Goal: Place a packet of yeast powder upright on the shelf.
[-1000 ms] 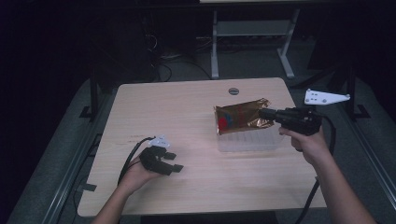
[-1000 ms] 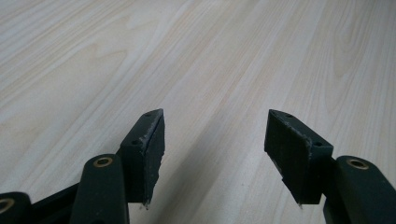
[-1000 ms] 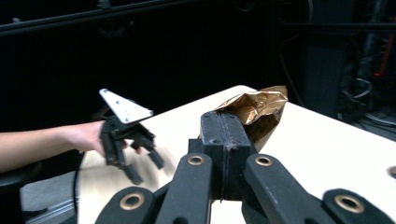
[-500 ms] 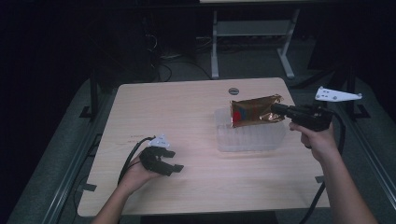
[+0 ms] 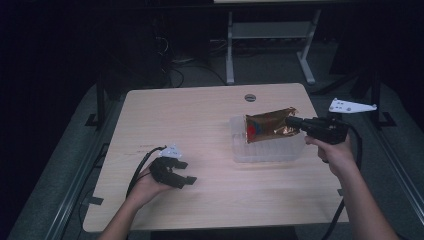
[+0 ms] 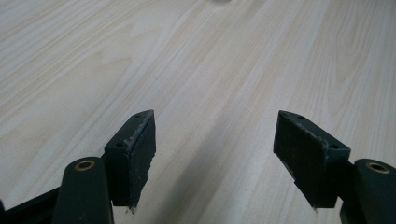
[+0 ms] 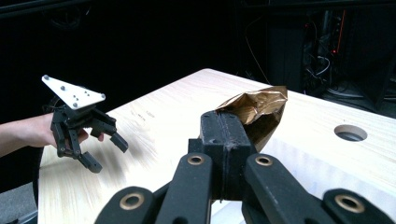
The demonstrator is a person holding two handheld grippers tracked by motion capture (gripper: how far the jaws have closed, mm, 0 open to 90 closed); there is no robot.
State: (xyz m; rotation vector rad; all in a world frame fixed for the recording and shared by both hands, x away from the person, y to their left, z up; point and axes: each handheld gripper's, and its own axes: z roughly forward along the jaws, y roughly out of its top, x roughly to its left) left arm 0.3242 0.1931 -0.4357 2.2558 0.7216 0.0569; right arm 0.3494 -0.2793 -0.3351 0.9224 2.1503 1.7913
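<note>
Our right hand-held gripper (image 5: 292, 123) pinches the shiny bag (image 5: 267, 125) over the clear tray (image 5: 265, 152) near the table's (image 5: 200, 115) right edge, left hand-held gripper (image 5: 181, 172) wide and empty; a weak pinch could drop it outside.

A lab: bare wooden worktable (image 5: 200, 120), dark surroundings, tangled cables (image 5: 175, 75) and equipment racks (image 7: 327, 42) (indicator lights glowing).

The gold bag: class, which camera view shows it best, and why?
The high view: the gold bag shows whole, over the clear tray. The right gripper view shows its crumpled end behind the shut jaws. The left gripper view shows bare table.
</note>
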